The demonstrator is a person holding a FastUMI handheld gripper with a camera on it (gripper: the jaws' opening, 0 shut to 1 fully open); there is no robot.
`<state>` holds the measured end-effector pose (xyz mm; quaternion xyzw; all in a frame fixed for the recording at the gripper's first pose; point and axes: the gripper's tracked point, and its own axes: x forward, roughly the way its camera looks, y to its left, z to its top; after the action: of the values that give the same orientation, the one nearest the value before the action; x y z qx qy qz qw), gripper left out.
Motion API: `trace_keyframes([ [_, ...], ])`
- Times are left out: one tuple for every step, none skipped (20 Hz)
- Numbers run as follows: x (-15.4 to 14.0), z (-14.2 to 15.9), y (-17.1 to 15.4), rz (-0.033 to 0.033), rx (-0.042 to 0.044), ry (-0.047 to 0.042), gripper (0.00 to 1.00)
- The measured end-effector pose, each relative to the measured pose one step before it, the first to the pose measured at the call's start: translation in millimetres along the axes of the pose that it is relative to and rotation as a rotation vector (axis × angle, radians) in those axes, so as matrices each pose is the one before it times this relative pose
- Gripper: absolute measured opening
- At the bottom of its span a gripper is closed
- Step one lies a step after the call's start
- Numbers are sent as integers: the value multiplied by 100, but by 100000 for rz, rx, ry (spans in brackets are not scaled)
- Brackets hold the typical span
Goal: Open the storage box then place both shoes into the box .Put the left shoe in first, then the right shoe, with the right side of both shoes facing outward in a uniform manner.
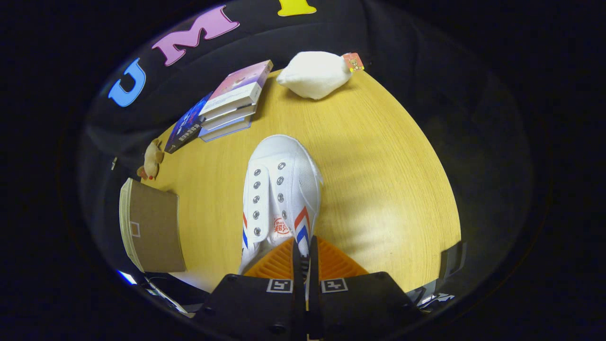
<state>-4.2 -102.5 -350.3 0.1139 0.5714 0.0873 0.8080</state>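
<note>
Orange fingers (289,263) of the gripper (303,258) were clenched on a white shoe's (279,189) heel collar, toe at twelve o'clock over the table (378,180). Box (151,227) sat at nine o'clock. Likely carrying; next, swing toward it.

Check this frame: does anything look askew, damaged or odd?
Nothing stands out. The gripper is shut on the white shoe's collar, toe pointing away over the table. The books are stacked unevenly.
</note>
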Motion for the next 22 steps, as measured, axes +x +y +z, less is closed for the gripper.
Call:
trace_keyframes([
  [-805, 242, 1139, 814, 671, -1355, 7],
  [-802, 258, 1176, 790, 1248, -1219, 7],
  [-711, 188, 1116, 746, 1266, -1231, 7],
  [-705, 140, 1270, 780, 1011, -1299, 7],
  [-625, 145, 1216, 846, 817, -1150, 7],
  [-591, 146, 1372, 948, 529, -1199, 7],
  [-634, 37, 1230, 1017, -156, -946, 7],
  [-596, 98, 1300, 815, -197, -1062, 7],
  [-469, 18, 1126, 847, -485, -750, 7],
  [-422, 33, 1319, 778, -647, -452, 7],
  [-479, -110, 1097, 822, -588, -174, 7],
  [-384, -44, 1222, 965, -760, -389, 7],
  [-265, -102, 1295, 1188, -498, -384, 7],
  [-216, 25, 1337, 1396, -152, -560, 7],
  [-198, -109, 1748, 1530, -339, -292, 7],
  [-156, -141, 1426, 1210, -569, -282, 7],
  [-97, -193, 1167, 911, -1464, -262, 7],
  [26, -137, 1159, 806, -1255, -146, 7],
  [-1, -250, 1221, 1137, -840, 131, 7],
  [140, -246, 1243, 1398, -242, 300, 7],
  [34, -257, 1179, 1568, 179, 335, 7],
  [223, -210, 1360, 1861, 158, 525, 7],
])
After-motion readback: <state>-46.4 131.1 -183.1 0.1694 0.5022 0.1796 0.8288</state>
